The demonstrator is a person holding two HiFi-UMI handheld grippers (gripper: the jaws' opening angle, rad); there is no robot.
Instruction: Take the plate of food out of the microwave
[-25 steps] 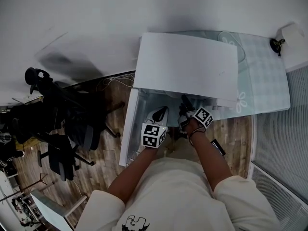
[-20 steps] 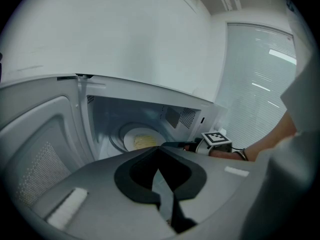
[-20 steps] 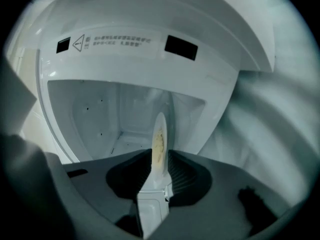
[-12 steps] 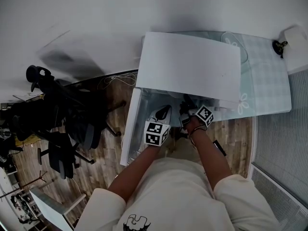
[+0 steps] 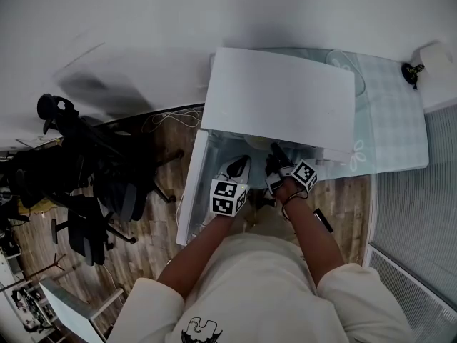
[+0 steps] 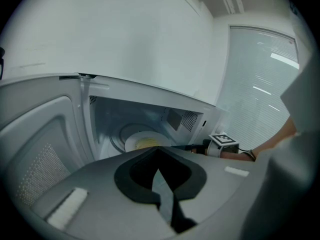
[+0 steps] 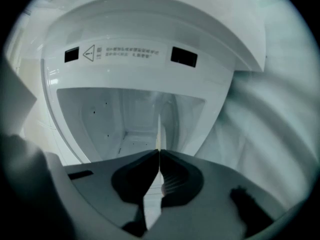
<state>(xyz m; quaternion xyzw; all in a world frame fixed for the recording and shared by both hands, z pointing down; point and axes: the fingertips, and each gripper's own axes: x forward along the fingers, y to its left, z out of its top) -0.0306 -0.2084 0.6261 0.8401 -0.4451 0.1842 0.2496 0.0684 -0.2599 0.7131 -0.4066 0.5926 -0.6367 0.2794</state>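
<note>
The white microwave (image 5: 282, 98) stands with its door (image 5: 191, 191) swung open to the left. Inside, a white plate (image 6: 142, 143) with yellowish food lies on the turntable. My right gripper (image 5: 275, 156) reaches into the cavity, rolled on its side. It is shut on the plate's rim (image 7: 158, 131), which shows edge-on as a thin sliver between the tips of the right gripper (image 7: 159, 151). My left gripper (image 6: 159, 150) is shut on nothing. It hovers at the cavity mouth, short of the plate and left of the right gripper (image 6: 192, 147).
The microwave sits on a glass table (image 5: 389, 113) with a small dark object (image 5: 410, 68) and a white box (image 5: 439, 56) at its far right. Black office chairs (image 5: 86, 191) stand on the wood floor to the left. The open door flanks my left gripper.
Both grippers stay at the microwave mouth, almost unmoved. The head view shifts slightly.
</note>
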